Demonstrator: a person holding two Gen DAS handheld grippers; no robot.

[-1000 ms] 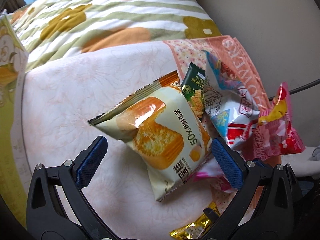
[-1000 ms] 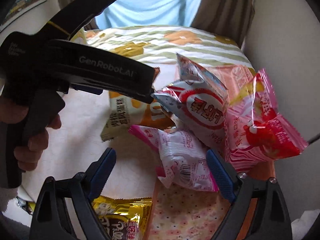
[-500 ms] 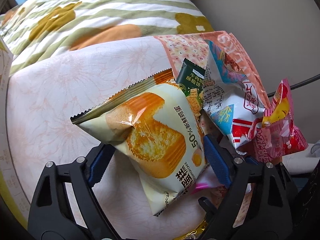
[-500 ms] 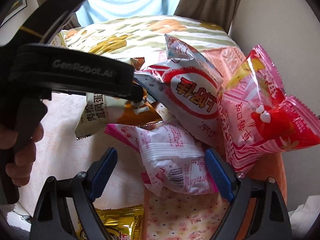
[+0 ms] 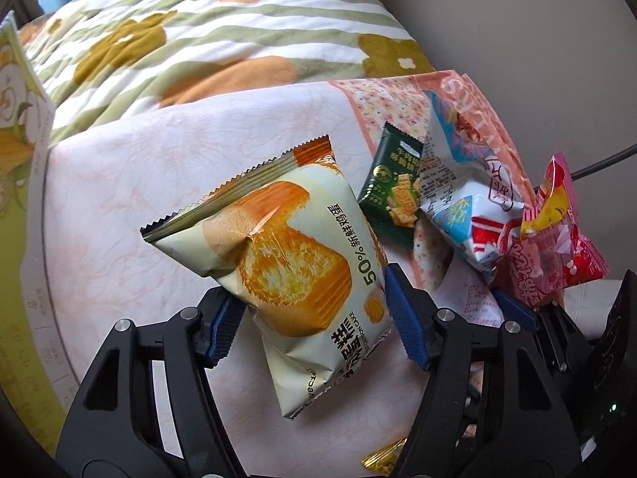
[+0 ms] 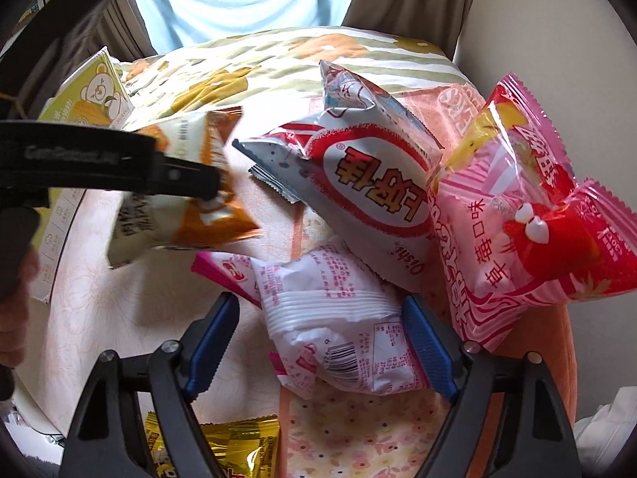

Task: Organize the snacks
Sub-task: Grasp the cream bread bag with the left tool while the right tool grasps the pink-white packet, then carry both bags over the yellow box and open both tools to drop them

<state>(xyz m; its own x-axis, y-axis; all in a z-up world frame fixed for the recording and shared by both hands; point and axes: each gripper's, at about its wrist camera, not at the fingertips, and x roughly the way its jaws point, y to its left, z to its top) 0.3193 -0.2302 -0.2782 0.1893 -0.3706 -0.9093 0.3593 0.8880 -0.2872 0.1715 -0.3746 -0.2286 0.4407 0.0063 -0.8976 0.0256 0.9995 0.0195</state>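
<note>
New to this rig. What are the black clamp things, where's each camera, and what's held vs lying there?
There is no robot arm: a person holds a trigger-operated two-finger gripper in each hand, each with a fisheye camera looking forward along its blue-padded fingers.

Left wrist view: the left gripper has closed on a cream cake packet. In the right wrist view the same packet hangs blurred from that gripper above the cloth, so it looks lifted.

Right wrist view: the right gripper is open around a white and pink packet, pads not pressing it.

Lying on the floral cloth: a dark green packet, a white and red bag, a pink strawberry bag and a gold packet.
</note>
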